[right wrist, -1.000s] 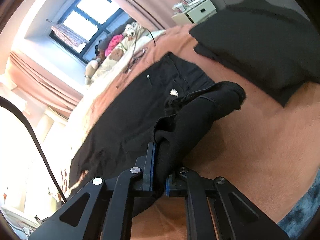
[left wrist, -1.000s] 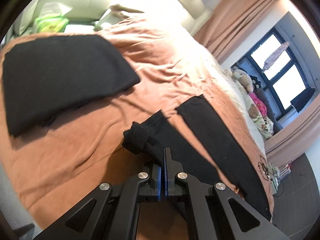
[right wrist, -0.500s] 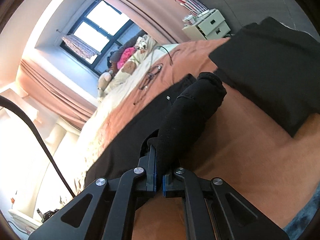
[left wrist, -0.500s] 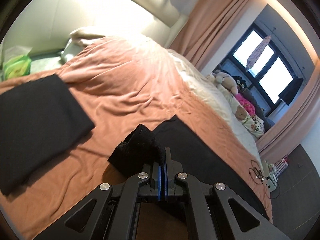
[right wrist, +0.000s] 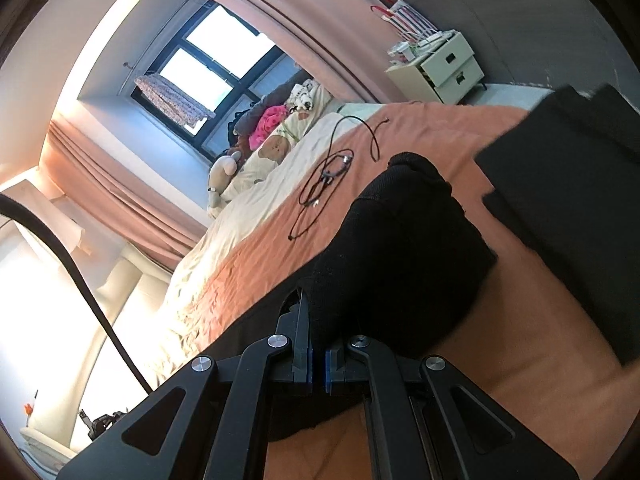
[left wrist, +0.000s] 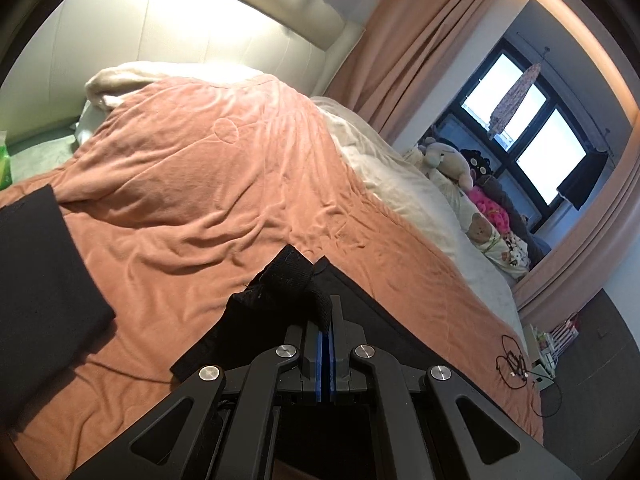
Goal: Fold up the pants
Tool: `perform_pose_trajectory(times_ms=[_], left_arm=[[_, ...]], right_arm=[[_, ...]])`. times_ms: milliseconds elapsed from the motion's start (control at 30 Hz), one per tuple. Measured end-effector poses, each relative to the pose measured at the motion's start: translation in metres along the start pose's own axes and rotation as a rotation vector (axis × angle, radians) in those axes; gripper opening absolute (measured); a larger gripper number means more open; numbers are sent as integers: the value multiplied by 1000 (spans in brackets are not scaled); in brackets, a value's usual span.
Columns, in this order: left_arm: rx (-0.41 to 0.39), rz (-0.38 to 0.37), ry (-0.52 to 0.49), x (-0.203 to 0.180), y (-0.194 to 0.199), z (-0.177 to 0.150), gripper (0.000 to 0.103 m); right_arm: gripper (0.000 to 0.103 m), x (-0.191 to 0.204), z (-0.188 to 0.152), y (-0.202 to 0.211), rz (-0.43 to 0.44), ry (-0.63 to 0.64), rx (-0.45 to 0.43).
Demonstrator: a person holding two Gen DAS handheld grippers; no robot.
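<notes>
I see the bed (left wrist: 208,184) filling both views, covered by a rumpled salmon blanket (left wrist: 240,168), with a cream sheet (left wrist: 404,188) along its far side toward the window (left wrist: 524,136) at 2 o'clock in the left wrist view. Peach curtains (left wrist: 416,36) hang beside that window, and a padded headboard (left wrist: 168,28) spans 11 to 12 o'clock. Soft toys (left wrist: 452,160) are heaped on the bed's edge under the window.

A folded black garment (left wrist: 36,288) lies flat on the blanket at 9 o'clock in the left view, well apart from my work; in the right view a similar dark folded stack (right wrist: 568,208) sits at 3 o'clock, just beside the lifted cloth, and its near edge is blurred.

The pants (right wrist: 396,256) are black, lying on the blanket right in front of both tools. In the right view they bulge up in a thick rounded fold; in the left view I see a bunched hem with a ribbed weave rising at 12 o'clock of the fingers, and flat black cloth running off toward 4 o'clock.

My left tool (left wrist: 325,344) is pressed together, pinching the pants hem. My right tool (right wrist: 317,360) is nearly closed on a thick wad of the pants.

Only the right view shows the cream bedside drawer unit (right wrist: 440,68) at 1 o'clock and the tangled black cable (right wrist: 324,184) clearly on the blanket; the left view shows that cable (left wrist: 512,364) small at 4 o'clock. A green pack (left wrist: 5,160) appears only at the left view's 9 o'clock edge.
</notes>
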State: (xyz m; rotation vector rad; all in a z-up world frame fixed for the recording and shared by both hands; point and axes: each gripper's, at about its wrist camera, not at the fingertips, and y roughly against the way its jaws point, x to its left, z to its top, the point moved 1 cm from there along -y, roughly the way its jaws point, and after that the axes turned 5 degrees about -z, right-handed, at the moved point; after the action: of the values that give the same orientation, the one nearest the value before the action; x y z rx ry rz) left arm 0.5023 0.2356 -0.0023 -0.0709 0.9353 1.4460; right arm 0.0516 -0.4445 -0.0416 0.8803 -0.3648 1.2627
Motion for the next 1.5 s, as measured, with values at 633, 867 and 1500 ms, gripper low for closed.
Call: perform_pose_trajectory(times_ms=[633,867,1500], left_arm=[[142,97,-43,-34,-174,14,2],[228,146,-37,-25,-230,5,2],[413,128,-37,-38,-280,-39,27]], right_arm=[[0,29,32,-129,-144,-27,56],[0,41,50,-183,-205,0,136],[4,37,86,-231,-231,-24,282]])
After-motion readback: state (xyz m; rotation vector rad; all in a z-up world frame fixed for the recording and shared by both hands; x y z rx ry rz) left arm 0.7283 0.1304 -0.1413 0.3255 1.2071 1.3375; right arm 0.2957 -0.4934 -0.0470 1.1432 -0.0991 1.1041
